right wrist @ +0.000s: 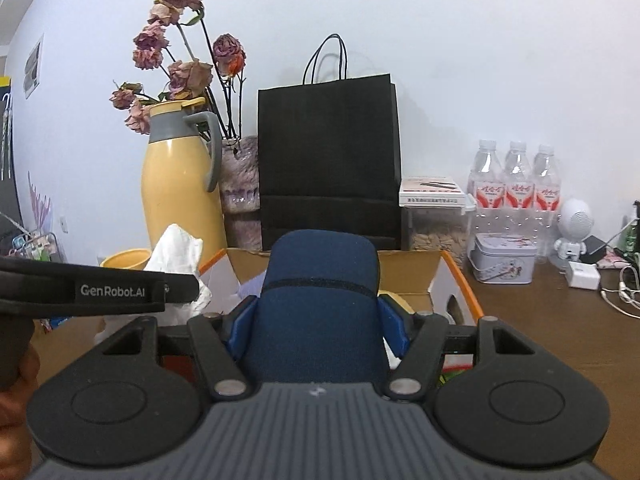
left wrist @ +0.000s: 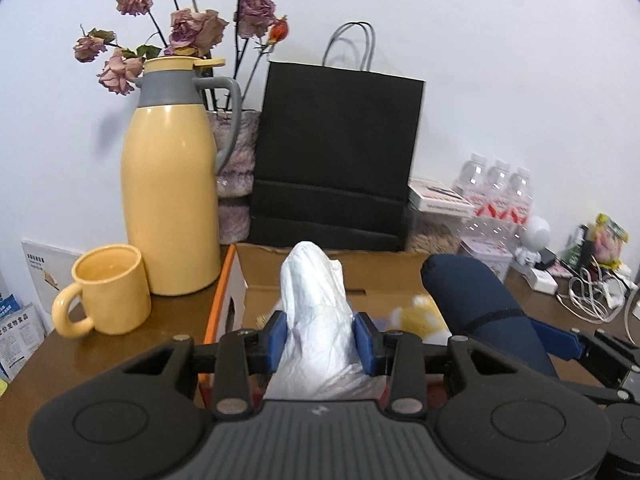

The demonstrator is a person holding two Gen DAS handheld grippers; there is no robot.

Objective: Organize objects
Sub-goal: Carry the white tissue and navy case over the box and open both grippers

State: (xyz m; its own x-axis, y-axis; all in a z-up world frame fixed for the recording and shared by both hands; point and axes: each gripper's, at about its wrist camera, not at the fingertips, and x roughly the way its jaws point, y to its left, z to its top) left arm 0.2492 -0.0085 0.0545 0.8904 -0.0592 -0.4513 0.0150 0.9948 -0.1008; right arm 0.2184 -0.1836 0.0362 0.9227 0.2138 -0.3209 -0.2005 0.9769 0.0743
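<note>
My left gripper [left wrist: 320, 340] is shut on a white plastic bag [left wrist: 316, 304] and holds it above an open cardboard box [left wrist: 256, 268] with orange edges. My right gripper [right wrist: 318, 326] is shut on a dark blue fabric case [right wrist: 320, 292], held over the same box [right wrist: 408, 268]. The blue case also shows at the right of the left wrist view [left wrist: 480, 304], and the white bag at the left of the right wrist view [right wrist: 176, 256]. Something yellow and white lies inside the box [left wrist: 420, 316].
A yellow thermos jug [left wrist: 168, 184], a yellow mug [left wrist: 104, 292], dried roses [left wrist: 188, 28] and a black paper bag [left wrist: 336, 156] stand behind the box. To the right are water bottles [right wrist: 516, 184], a tin [right wrist: 504, 258], a white robot figure [right wrist: 572, 232] and cables [left wrist: 592, 300].
</note>
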